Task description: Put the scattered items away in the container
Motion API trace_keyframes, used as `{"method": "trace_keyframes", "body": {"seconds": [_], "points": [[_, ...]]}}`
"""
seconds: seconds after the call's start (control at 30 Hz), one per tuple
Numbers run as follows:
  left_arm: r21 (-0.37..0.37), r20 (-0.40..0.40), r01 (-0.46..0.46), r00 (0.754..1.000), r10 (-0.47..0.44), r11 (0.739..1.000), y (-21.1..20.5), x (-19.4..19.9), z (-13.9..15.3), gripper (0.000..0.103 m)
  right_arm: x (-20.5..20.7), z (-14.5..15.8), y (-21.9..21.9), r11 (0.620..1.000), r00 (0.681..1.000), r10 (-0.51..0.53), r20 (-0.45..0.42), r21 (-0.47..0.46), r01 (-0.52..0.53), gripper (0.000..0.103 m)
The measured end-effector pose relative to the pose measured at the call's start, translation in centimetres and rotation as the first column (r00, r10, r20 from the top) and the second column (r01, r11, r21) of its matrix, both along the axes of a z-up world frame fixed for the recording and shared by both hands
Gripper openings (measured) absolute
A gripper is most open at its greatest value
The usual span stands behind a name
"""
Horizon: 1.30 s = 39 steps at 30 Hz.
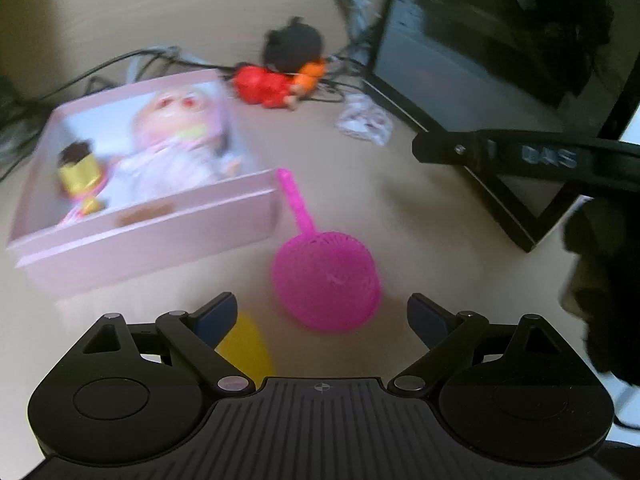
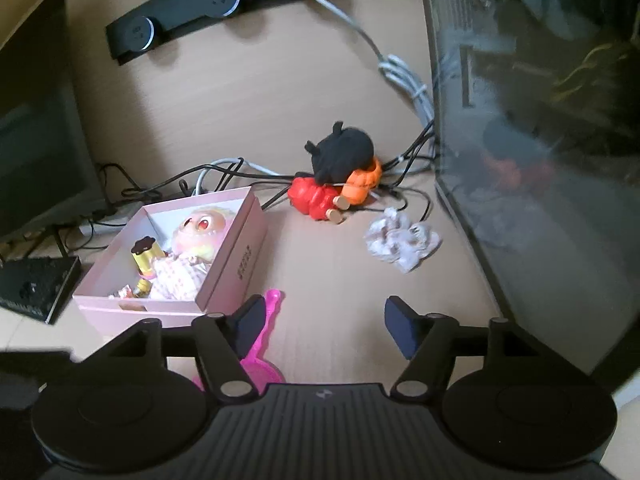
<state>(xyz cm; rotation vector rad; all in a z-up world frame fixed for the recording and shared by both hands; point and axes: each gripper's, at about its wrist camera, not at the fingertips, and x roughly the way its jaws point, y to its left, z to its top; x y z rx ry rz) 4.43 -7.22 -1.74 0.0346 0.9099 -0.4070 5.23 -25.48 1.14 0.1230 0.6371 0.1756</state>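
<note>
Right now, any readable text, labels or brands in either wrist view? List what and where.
None can be read with certainty.
Side of the pink box: a short dark print, too small to read.
Dark bar of the other tool crossing the left wrist view: pale raised letters, too blurred to read.
Front of the pink box: a brownish label, blurred, no legible words.
Black device at the left edge: faint markings, illegible.

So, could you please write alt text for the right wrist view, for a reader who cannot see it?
An open right gripper hovers empty over a beige table, with a pink strainer beneath its left finger. Behind stands a pink box holding a doll; a black, red and orange toy and crumpled wrapper lie outside.
</note>
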Motion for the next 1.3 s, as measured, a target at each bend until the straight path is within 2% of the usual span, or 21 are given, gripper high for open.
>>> {"method": "trace_keyframes", "body": {"seconds": [0.1, 0.17, 0.2, 0.23, 0.3, 0.37, 0.43, 0.53, 0.57, 0.6, 0.63, 0.73, 0.83, 0.93, 1.0, 1.1, 1.23, 1.3], "points": [[0.015, -0.032, 0.013, 0.999, -0.012, 1.000, -2.5, 1.6, -0.8, 0.095, -1.1, -0.2, -0.6, 1.000, 1.000, 0.005, 0.006, -0.013, -0.005, 0.072], [0.047, -0.039, 0.022, 0.999, -0.020, 0.999, -3.9, 2.3, -1.4, 0.086, -1.8, -0.5, -1.0, 1.000, 1.000, 0.006, 0.005, -0.024, -0.006, 0.073], [0.072, -0.036, 0.030, 0.999, -0.028, 0.997, -4.4, 2.5, -1.7, 0.073, -2.0, -0.7, -1.1, 1.000, 1.000, 0.007, 0.004, -0.028, -0.007, 0.073], [0.103, -0.030, 0.040, 0.999, -0.037, 0.994, -4.9, 2.6, -2.0, 0.067, -2.1, -0.8, -1.3, 0.999, 1.000, 0.009, 0.004, -0.032, -0.009, 0.073], [0.142, -0.011, 0.078, 0.997, -0.078, 0.987, -5.3, 2.3, -2.2, 0.066, -2.2, -1.0, -1.6, 0.999, 1.000, 0.017, 0.004, -0.037, -0.017, 0.074], [0.161, 0.002, 0.156, 0.987, -0.159, 0.974, -5.6, 1.3, -2.0, 0.066, -2.1, -1.1, -1.8, 0.999, 1.000, 0.031, 0.005, -0.043, -0.031, 0.076], [0.182, 0.010, 0.274, 0.960, -0.281, 0.944, -5.9, -0.2, -1.7, 0.066, -1.7, -1.2, -1.7, 0.996, 0.998, 0.062, 0.003, -0.057, -0.062, 0.077], [0.250, 0.003, 0.431, 0.895, -0.446, 0.867, -5.8, -2.8, -1.3, 0.068, -0.9, -1.4, -0.9, 0.985, 0.991, 0.136, -0.001, -0.109, -0.135, 0.079], [0.280, 0.006, 0.442, 0.887, -0.461, 0.852, -5.2, -3.2, -1.3, 0.068, -0.5, -1.6, -0.4, 0.978, 0.988, 0.157, -0.002, -0.137, -0.156, 0.082], [0.322, 0.018, 0.420, 0.893, -0.449, 0.849, -4.5, -3.5, -1.1, 0.072, -0.1, -1.9, 0.2, 0.970, 0.984, 0.177, -0.003, -0.166, -0.175, 0.082], [0.358, 0.035, 0.374, 0.910, -0.413, 0.855, -3.7, -3.5, -1.0, 0.080, 0.2, -2.1, 0.8, 0.961, 0.981, 0.196, -0.004, -0.196, -0.193, 0.082], [0.384, 0.080, 0.231, 0.956, -0.281, 0.894, -0.9, -3.2, 0.1, 0.086, 1.4, -2.9, 2.5, 0.930, 0.968, 0.250, -0.011, -0.274, -0.243, 0.082], [0.259, 0.077, 0.135, 0.984, -0.159, 0.956, 2.2, -3.1, 1.7, 0.092, 2.7, -3.3, 4.5, 0.906, 0.956, 0.292, -0.015, -0.317, -0.281, 0.082], [0.118, 0.018, 0.085, 0.996, -0.087, 0.989, 4.2, -3.4, 2.3, 0.092, 4.5, -4.6, 6.3, 0.870, 0.943, 0.331, -0.030, -0.376, -0.317, 0.082], [0.078, -0.008, 0.065, 0.998, -0.065, 0.995, 4.9, -3.9, 2.0, 0.093, 5.6, -5.8, 7.1, 0.840, 0.935, 0.349, -0.059, -0.423, -0.340, 0.082], [0.113, -0.030, 0.031, 0.999, -0.028, 0.993, 5.3, -4.7, 1.0, 0.093, 5.7, -6.9, 7.0, 0.805, 0.926, 0.363, -0.101, -0.468, -0.366, 0.082], [0.104, -0.091, -0.039, 0.995, 0.049, 0.994, 6.5, -5.3, -0.6, 0.093, 3.7, -6.8, 5.3, 0.809, 0.932, 0.338, -0.128, -0.467, -0.357, 0.082], [0.105, -0.095, -0.040, 0.994, 0.050, 0.994, 6.2, -5.4, -1.0, 0.093, 2.1, -6.8, 4.7, 0.812, 0.939, 0.314, -0.140, -0.472, -0.342, 0.082]]}}
